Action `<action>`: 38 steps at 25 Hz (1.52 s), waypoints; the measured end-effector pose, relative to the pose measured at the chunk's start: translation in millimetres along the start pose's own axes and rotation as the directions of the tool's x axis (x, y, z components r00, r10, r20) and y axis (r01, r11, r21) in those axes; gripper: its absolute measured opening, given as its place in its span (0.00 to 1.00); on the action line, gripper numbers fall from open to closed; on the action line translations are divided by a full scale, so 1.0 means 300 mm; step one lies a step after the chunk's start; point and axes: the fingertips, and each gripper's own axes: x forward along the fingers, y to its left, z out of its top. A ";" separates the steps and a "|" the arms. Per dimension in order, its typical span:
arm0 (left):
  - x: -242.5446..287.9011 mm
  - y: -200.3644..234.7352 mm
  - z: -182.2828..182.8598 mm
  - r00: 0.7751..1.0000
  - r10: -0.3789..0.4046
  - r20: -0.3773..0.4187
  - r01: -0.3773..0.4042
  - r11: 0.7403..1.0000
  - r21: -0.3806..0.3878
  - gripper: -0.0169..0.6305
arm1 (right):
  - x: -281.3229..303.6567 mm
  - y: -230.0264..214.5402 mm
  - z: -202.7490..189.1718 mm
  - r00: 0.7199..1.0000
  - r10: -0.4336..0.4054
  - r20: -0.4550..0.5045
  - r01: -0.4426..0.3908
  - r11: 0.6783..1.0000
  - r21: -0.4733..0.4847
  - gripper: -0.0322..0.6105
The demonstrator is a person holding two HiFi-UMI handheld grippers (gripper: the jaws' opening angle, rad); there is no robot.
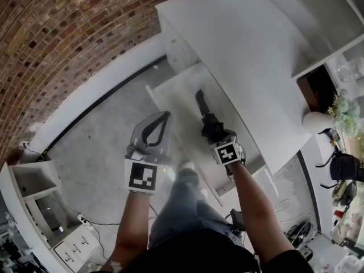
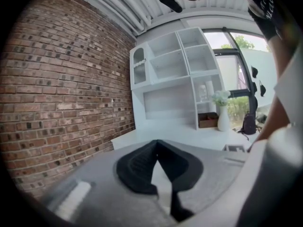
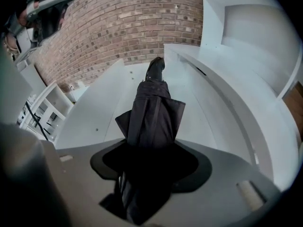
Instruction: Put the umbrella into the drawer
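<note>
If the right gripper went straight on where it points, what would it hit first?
Probably the white floor of the drawer: the right gripper, shut on the umbrella, points down into it, so the umbrella lands first.

Drawer (image 1: 176,95): white, open, below counter (image 1: 244,56). Umbrella (image 1: 207,121): black, folded, gripped by right claw (image 1: 215,132) over drawer. Left claw (image 1: 154,131): tips together, at drawer's left edge.

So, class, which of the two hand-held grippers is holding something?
The right hand-held gripper: its jaws clamp a folded black umbrella over the open drawer. The left hand-held gripper is shut, empty.
</note>
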 end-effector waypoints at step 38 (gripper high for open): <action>0.029 -0.121 0.075 0.997 -0.062 0.035 0.061 0.998 0.033 0.02 | -0.118 -0.060 -0.024 0.997 -0.059 -0.041 0.063 0.991 0.120 0.56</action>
